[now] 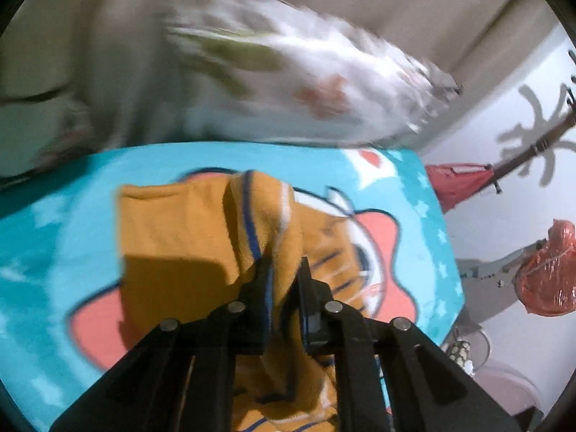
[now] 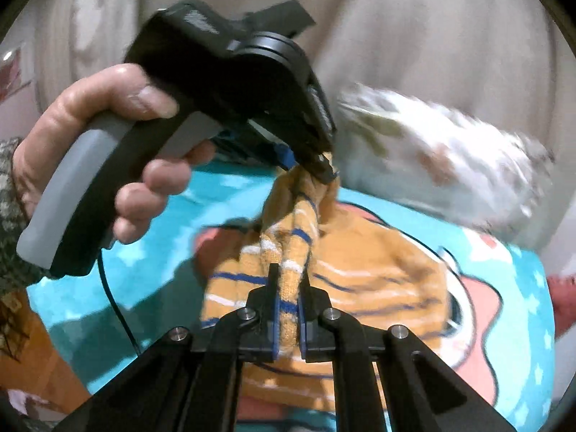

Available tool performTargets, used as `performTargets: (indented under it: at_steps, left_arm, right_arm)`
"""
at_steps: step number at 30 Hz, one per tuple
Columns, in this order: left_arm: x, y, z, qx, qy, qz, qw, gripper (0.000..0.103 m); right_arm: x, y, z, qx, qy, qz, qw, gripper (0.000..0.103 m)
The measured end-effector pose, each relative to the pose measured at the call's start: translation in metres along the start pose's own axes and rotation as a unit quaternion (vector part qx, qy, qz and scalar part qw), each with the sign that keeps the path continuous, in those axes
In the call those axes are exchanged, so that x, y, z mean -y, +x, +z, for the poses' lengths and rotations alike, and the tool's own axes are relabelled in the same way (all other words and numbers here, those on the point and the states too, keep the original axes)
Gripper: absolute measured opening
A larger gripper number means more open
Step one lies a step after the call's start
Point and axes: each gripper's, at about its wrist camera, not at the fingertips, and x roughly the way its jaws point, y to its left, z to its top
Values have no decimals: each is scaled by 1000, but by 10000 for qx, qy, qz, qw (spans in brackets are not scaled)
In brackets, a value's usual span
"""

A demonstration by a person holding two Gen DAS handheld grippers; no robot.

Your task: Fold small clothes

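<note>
We see the white cloth point(image 1: 324, 82) only as a motion-blurred smear. The orange striped garment point(image 1: 187, 237) runs under the black linkage and off the bottom edge, its lower part hidden.

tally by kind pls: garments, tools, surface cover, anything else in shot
Garments: 2, the orange striped garment pinched by both tools, and a blurred white printed cloth behind it
Tools: 2, left tool and right tool
Surface covers: 1, turquoise cartoon blanket
Red plastic-wrapped items at the side: 2
Total: 7
</note>
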Motion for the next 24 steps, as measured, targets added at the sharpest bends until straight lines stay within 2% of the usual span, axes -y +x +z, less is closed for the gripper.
performTargets:
  at_steps: [4, 7, 9, 11, 13, 15, 16, 17, 20, 22, 24]
  left_arm:
    - [57, 57, 4, -320, 195, -131, 9992, 9]
    - [77, 95, -3, -573, 270, -26, 9980, 9]
    - [78, 106, -7, -674, 164, -38, 9976, 10]
    - [77, 102, -11, -692, 5, -180, 9974, 11]
    - [80, 86, -16, -611, 53, -239, 9978, 18]
    - [86, 62, -23, -395, 170, -221, 9988, 51]
    - [89, 46, -28, -228, 250, -125, 9993, 57]
    - [89, 34, -32, -92, 299, -4, 9995, 61]
    - [82, 12, -53, 69, 305, 508, 9982, 61]
    - [71, 11, -67, 53, 190, 852, 9962, 61]
    - [56, 13, -84, -30, -84, 914, 9958, 61]
  right_arm:
    - [66, 3, -34, -399, 518, -145, 9978, 6]
    - [105, 9, -71, -846, 1031, -118, 9910, 6]
    - [122, 17, -90, -1105, 1271, -9, 9857, 6]
    - [137, 25, -103, -1343, 1467, 270, 9796, 7]
    - [149, 24, -103, -1354, 1557, 393, 9777, 18]
    - [163, 18, -99, -1365, 1643, 636, 9749, 25]
    - [169, 13, -97, -1358, 1695, 718, 9735, 27]
    - [178, 7, -93, -1310, 1797, 767, 9719, 28]
    - [204, 5, -75, -1138, 2093, 853, 9675, 29]
    - [219, 11, -59, -1038, 2436, 1077, 9583, 33]
    - [225, 27, -42, -1079, 2761, 1529, 9428, 36]
